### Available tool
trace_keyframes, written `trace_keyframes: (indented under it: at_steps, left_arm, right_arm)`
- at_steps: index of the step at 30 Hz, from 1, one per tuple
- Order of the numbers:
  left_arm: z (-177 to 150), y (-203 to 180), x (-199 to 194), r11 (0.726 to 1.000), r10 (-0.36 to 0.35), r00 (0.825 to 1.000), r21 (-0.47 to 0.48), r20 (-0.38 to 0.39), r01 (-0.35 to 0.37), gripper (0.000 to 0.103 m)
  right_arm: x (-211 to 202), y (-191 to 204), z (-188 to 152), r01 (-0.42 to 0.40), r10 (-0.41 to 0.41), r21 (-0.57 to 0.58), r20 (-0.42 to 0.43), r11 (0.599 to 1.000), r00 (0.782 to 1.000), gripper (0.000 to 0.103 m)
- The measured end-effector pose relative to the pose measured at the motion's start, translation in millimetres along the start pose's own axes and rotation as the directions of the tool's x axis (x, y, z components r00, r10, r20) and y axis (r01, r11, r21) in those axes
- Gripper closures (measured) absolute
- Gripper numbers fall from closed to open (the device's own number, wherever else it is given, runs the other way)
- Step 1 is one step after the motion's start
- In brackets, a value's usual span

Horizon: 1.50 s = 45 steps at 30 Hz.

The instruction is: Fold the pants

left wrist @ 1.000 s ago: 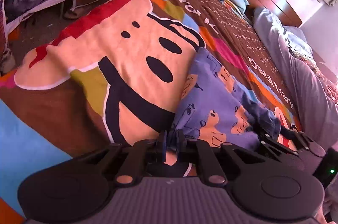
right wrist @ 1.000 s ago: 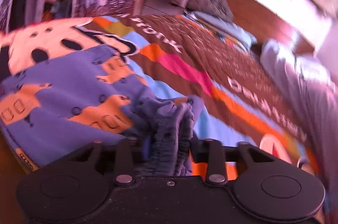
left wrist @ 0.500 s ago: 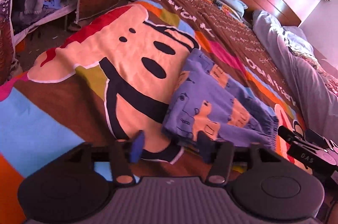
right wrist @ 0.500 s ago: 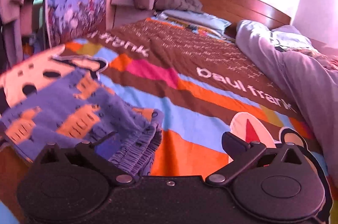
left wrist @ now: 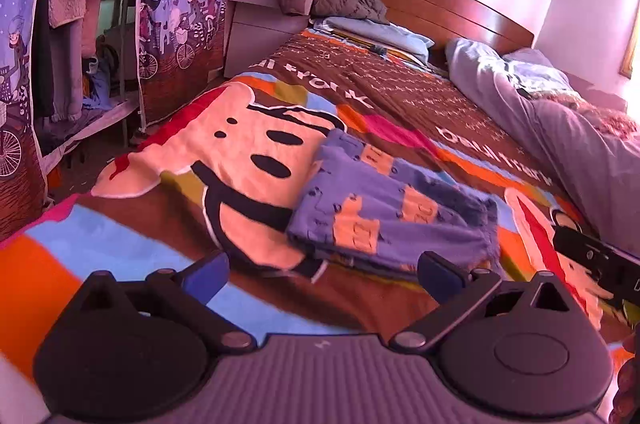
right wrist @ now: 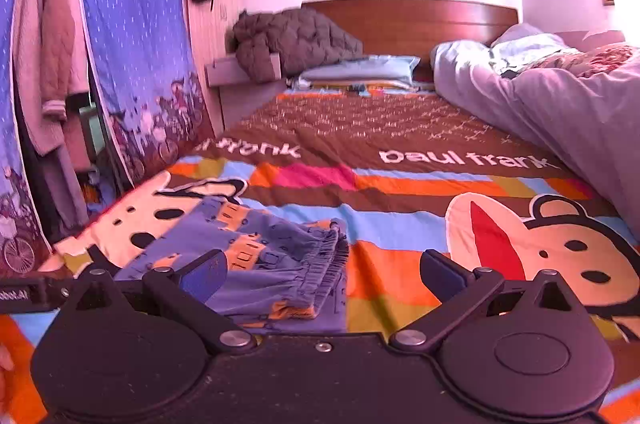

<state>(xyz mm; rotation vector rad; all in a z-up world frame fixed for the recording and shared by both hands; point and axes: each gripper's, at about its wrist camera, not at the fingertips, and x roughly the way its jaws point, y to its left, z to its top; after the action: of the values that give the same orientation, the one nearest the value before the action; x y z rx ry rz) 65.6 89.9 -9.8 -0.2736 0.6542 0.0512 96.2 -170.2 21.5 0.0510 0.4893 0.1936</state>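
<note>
Left wrist: folded pants (left wrist: 384, 212) beyond spread, empty jaws.

A wooden headboard (right wrist: 408, 20) backs the bed (right wrist: 360, 128) (pale walls beyond); a blue curtain (right wrist: 132, 36) hangs left.

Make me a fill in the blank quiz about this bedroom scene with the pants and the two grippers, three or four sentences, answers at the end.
1. The blue patterned pants lie ____ on the bedspread, held by neither gripper.
2. The left gripper and the right gripper both have their jaws ____.
3. The white lettering on the brown band of the bedspread reads paul ____.
4. The quilted brown jacket lies heaped beside the wooden ____.

Missing words: folded; open; frank; headboard
</note>
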Motion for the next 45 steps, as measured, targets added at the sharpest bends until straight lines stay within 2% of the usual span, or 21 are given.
trace_keyframes:
  at_steps: [4,8,16,20,25,31,36,45]
  left_arm:
    - [-15.8,-0.8,-19.0,1.000,-0.002,1.000,0.024,-0.017,0.002,0.000]
    - [-30.3,0.0,-40.2,0.998,0.058,0.998,0.021,0.022,-0.058,0.000]
    - [-32.1,3.9,-55.9,0.996,0.093,0.994,0.007,0.061,-0.094,0.000]
    - [-37.6,1.3,-57.1,0.996,0.089,0.995,0.019,0.037,-0.089,0.000]
    - [-42.6,-5.6,-54.9,0.991,0.114,0.993,0.062,0.031,-0.115,0.000]
    - [-42.6,-9.7,-50.3,0.992,0.112,0.993,0.062,0.028,-0.114,0.000]
    - [-43.6,-14.7,-48.6,0.989,0.112,0.993,0.094,0.026,-0.114,0.000]
    - [-43.6,-13.0,-48.4,0.989,0.117,0.993,0.093,0.020,-0.118,0.000]
  right_arm:
    - [-24.7,6.9,-16.6,-0.016,0.016,0.012,0.043,1.000,0.999,0.001]
    - [-47.0,8.6,-34.0,-0.045,0.045,-0.007,0.079,0.999,0.996,0.001]
    - [-73.5,4.6,-46.3,-0.018,0.016,0.013,0.094,1.000,0.995,0.001]
    - [-78.7,1.6,-47.8,-0.022,0.017,0.050,0.105,0.999,0.994,0.001]
    - [-78.6,3.9,-53.3,-0.025,0.022,0.036,0.097,0.999,0.995,0.001]
    - [-73.0,6.2,-58.0,-0.041,0.038,0.039,0.068,0.998,0.997,0.001]
    - [-74.2,3.2,-59.9,-0.032,0.030,0.042,0.067,0.999,0.997,0.001]
    - [-74.2,-2.8,-61.9,-0.017,0.014,0.059,0.063,0.998,0.998,0.001]
